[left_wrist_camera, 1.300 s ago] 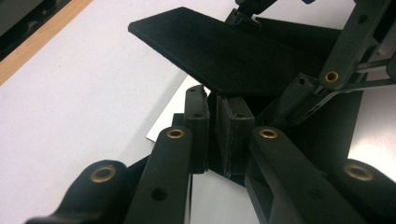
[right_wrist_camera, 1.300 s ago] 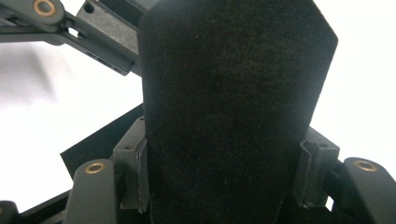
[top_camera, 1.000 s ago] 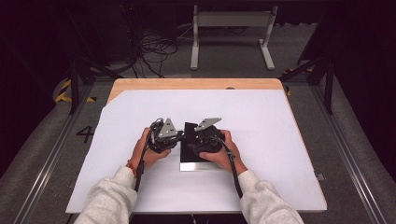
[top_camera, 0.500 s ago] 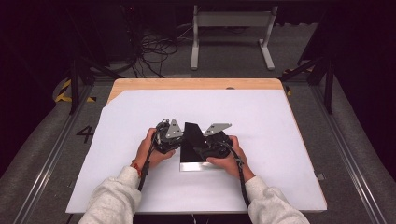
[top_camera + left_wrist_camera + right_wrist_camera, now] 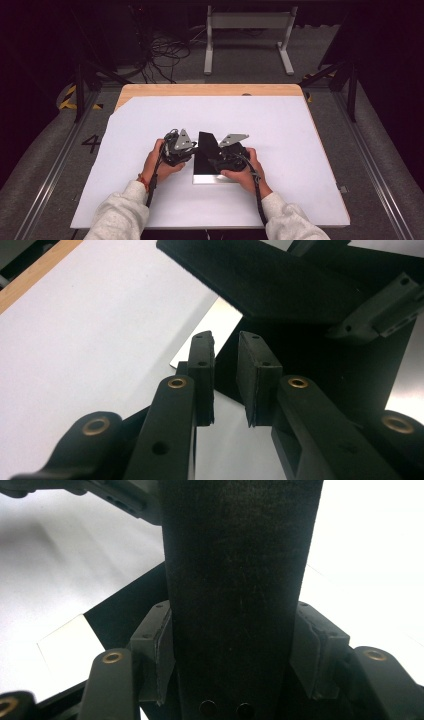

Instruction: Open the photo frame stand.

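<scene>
Basically, both grippers met at lower centre of the high view, over a black flap (image 5: 206,143) standing up from a flat white-and-black case (image 5: 212,177) on the white table sheet (image 5: 310,150).

Right gripper (image 5: 220,159), just right of the flap in the high view: pinching the flap. In the right gripper view the black strip (image 5: 235,595) ran up the middle of the frame, with a pad (image 5: 160,652) pressed on either side of it. Strip was wide, so the jaws stood fairly far apart while gripping.

Left gripper (image 5: 192,149), just left of the flap in the high view: jaws had just been opening a little, with a narrow gap between them and nothing in it. In the left gripper view the gap (image 5: 226,380) sat at centre frame, aimed at the dark edge of the case; the lifted flap (image 5: 270,285) crossed the upper right of the frame, above the fingertips and not touching them. Part of the right gripper (image 5: 380,315) showed at the right edge.

Case lay flat near the bottom edge of the sheet, its pale part (image 5: 200,347) showing beside the black panel. Wooden table edge (image 5: 210,90) ran along the far side.
</scene>
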`<move>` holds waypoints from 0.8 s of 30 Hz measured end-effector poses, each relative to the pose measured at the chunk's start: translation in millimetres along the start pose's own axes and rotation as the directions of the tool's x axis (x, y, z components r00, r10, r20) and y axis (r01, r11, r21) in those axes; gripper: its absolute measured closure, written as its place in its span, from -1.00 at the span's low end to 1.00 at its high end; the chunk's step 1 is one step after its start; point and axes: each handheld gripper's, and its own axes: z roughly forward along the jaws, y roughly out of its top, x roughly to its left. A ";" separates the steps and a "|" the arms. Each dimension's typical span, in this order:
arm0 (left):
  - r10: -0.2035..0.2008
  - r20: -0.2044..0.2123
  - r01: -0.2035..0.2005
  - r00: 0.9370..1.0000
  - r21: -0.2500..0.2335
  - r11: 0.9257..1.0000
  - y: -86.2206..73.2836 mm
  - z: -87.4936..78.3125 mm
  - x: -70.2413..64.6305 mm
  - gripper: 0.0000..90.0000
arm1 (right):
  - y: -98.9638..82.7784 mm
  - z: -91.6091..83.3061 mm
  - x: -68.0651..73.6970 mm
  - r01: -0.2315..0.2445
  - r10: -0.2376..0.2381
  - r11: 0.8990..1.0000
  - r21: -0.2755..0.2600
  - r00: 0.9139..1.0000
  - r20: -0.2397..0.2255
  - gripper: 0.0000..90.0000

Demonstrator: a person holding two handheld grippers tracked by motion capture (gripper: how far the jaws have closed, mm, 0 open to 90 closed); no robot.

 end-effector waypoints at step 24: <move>0.027 0.039 -0.027 0.999 -0.017 0.999 -41.4 -49.4 -27.0 0.52 | -7.4 -3.7 -0.4 0.006 -0.006 1.000 -0.007 1.000 -0.008 -0.05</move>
